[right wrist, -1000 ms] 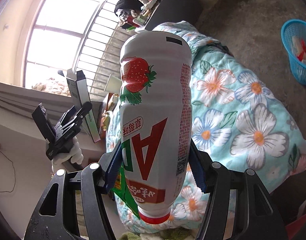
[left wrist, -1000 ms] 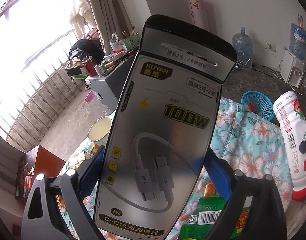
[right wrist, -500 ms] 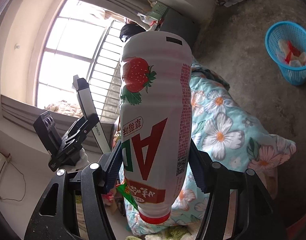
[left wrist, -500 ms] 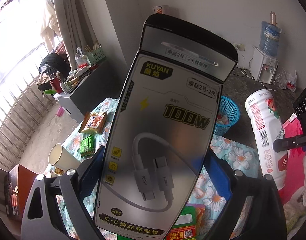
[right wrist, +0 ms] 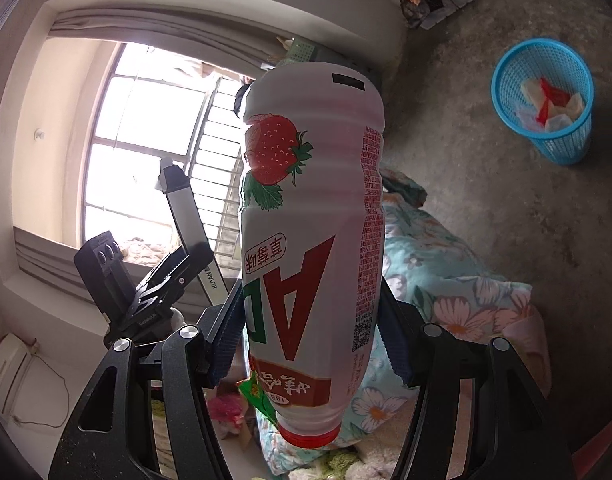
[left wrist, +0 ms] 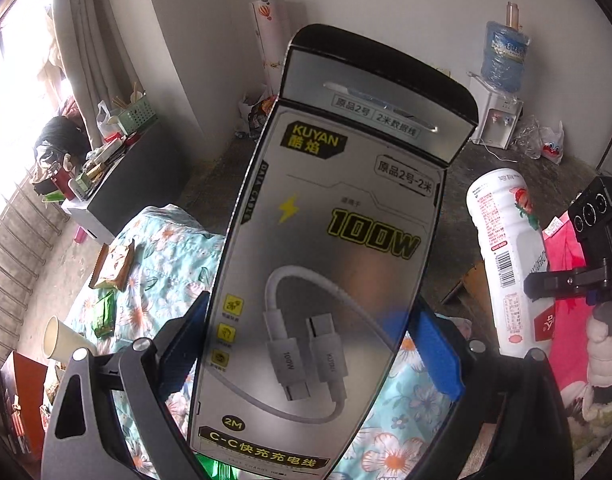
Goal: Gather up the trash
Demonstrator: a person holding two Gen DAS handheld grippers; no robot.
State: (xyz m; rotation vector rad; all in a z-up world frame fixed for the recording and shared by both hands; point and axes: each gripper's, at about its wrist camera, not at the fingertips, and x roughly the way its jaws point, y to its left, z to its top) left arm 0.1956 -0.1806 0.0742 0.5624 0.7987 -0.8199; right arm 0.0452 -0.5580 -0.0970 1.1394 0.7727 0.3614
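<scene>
**Reporter:** What did the two cameras show, left to right?

**Photographer:** On the left side, the left claw [left wrist: 310, 344] was clamped on a tall cable box [left wrist: 326, 264], its blue pads pressing the box's two long edges, the box standing upright between them. Beyond it, a paper cup [left wrist: 62, 342] and snack packets [left wrist: 112, 266] lay on the flowered bedspread [left wrist: 174, 248]. On the right, the right claw [right wrist: 306, 340] pinched a strawberry drink bottle [right wrist: 310, 232] held cap-down, jaws roughly half spread around its body.

**Reporter:** Which step of the job was that?

**Photographer:** By my reading, the carrying step: both pieces of trash were already picked up and held in the air above the bed, neither yet dropped.

**Reporter:** And where was the trash meant to go?

**Photographer:** Most likely the blue basket [right wrist: 544, 100], which stood on the concrete floor [right wrist: 486, 184] well apart from the bed, with wrappers already inside.

**Reporter:** What did the next move call for?

**Photographer:** Bringing each claw over the basket's rim before opening. The bottle looked smooth and could slip; the box was tall and might catch the rim if tilted.
</scene>
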